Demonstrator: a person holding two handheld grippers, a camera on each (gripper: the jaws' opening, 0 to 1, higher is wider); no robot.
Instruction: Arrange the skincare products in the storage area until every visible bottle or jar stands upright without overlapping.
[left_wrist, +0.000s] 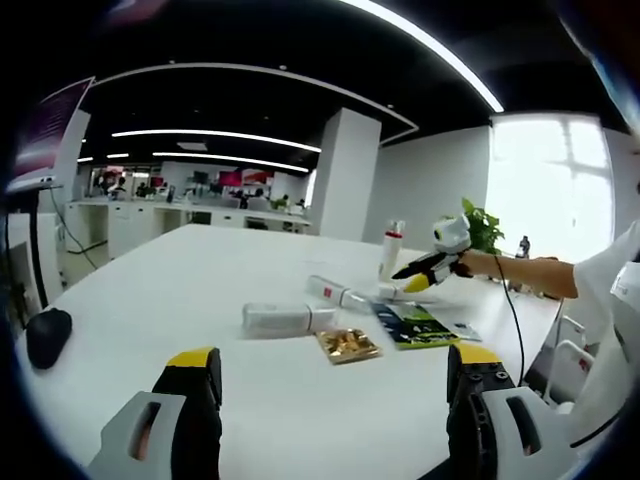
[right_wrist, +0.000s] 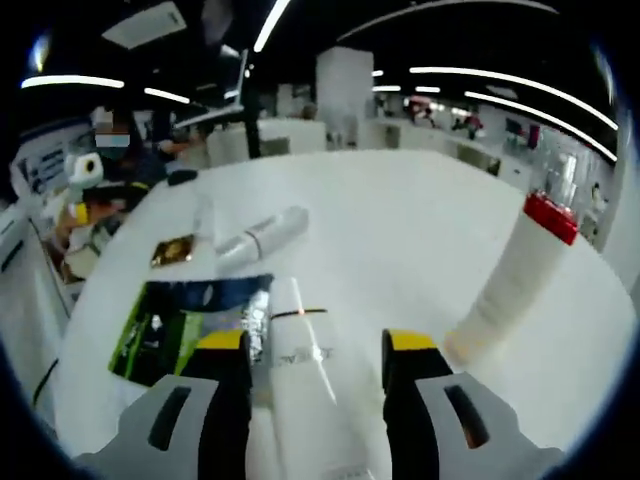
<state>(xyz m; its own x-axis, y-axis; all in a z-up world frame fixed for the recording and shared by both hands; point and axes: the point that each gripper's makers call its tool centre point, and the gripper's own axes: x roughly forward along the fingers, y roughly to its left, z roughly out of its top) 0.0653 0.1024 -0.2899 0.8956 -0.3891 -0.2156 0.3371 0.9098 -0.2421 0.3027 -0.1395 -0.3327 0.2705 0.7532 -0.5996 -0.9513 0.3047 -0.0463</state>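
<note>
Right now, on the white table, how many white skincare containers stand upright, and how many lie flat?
Upright white plastic bottle with red cap: 1
Flat-lying white plastic tubes: 3
Total: 4

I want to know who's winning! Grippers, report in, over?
Left gripper open, idle. Right gripper open, straddling lying white tube. Red-capped bottle upright. Green packet alongside.

The left gripper view looks from well back across the table (left_wrist: 150, 290); the right gripper view hangs close over the same tubes (right_wrist: 262, 236).
</note>
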